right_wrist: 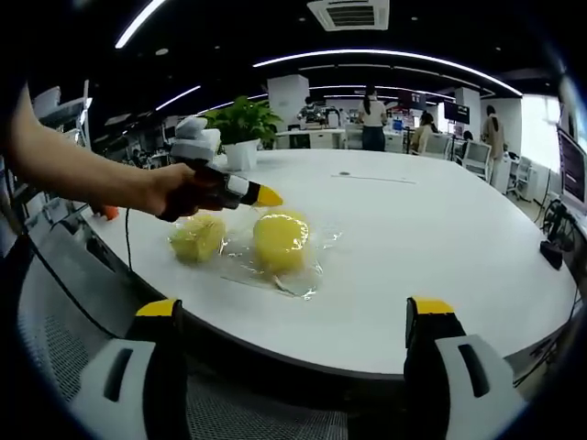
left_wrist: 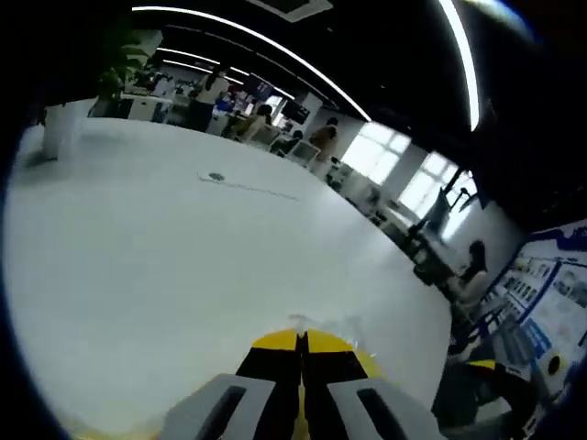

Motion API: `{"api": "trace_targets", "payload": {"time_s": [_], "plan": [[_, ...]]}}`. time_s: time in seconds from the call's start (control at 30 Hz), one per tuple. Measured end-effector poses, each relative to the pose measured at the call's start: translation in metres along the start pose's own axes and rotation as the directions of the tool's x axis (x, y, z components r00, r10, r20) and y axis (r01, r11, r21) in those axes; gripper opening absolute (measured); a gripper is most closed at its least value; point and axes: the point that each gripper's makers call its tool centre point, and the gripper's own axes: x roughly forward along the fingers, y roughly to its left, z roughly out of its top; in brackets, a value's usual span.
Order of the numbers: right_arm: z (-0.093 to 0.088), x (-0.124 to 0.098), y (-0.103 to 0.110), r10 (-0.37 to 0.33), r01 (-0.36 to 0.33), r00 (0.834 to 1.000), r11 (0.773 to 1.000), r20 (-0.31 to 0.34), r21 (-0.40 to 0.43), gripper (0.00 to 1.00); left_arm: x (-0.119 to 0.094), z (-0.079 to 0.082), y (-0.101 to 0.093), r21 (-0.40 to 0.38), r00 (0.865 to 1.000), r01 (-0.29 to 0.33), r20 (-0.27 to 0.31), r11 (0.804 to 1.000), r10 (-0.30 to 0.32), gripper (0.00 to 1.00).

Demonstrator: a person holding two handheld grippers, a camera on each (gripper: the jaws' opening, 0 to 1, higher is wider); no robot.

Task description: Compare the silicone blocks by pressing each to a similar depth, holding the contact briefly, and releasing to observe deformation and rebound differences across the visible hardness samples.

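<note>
1. Hand (right_wrist: 174, 194) and forearm of the person enter the right gripper view from the left, holding the left gripper (right_wrist: 266, 196) above the table (right_wrist: 440, 247).
2. Left gripper: jaws are pressed together, their yellow tips meeting in a single point with nothing between them. In the left gripper view the same tips (left_wrist: 302, 344) meet along a centre seam over the bare white tabletop (left_wrist: 183, 266).
3. Left silicone block (right_wrist: 196, 236): yellow, rounded, lying on the table just below the hand, near the table's left edge.
4. Right silicone block (right_wrist: 280, 241): yellow, larger in appearance, lying just beside the first with a small gap between them. It sits on a sheet of clear plastic wrap (right_wrist: 298, 275) that spreads out around it. The closed tip of the left gripper hovers just above and between the two blocks; whether it touches either cannot be determined.
5. Potted plant (right_wrist: 242, 124): stands on the far side of the table, behind the blocks.
6. Right gripper (right_wrist: 298, 316): jaws spread wide apart at the near edge of the table, holding nothing, well short of both blocks.
7. Background: people stand and sit at desks beyond the table under long ceiling light strips.
</note>
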Motion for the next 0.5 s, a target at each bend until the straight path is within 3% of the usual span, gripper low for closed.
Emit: {"api": "trace_targets", "payload": {"time_s": [0.03,0.5], "plan": [[0.0,0.0,0.0,0.0,0.0,1.0,1.0,0.0,0.0,0.94,-0.002,0.001,-0.002,0.037,1.0,0.004,-0.002,0.999,-0.004,0.0],[0.001,0.001,0.001,0.007,-0.007,1.0,1.0,0.001,-0.005,0.94,-0.041,0.043,-0.034,0.15,0.989,0.106,0.083,0.983,-0.119,0.0]]}}
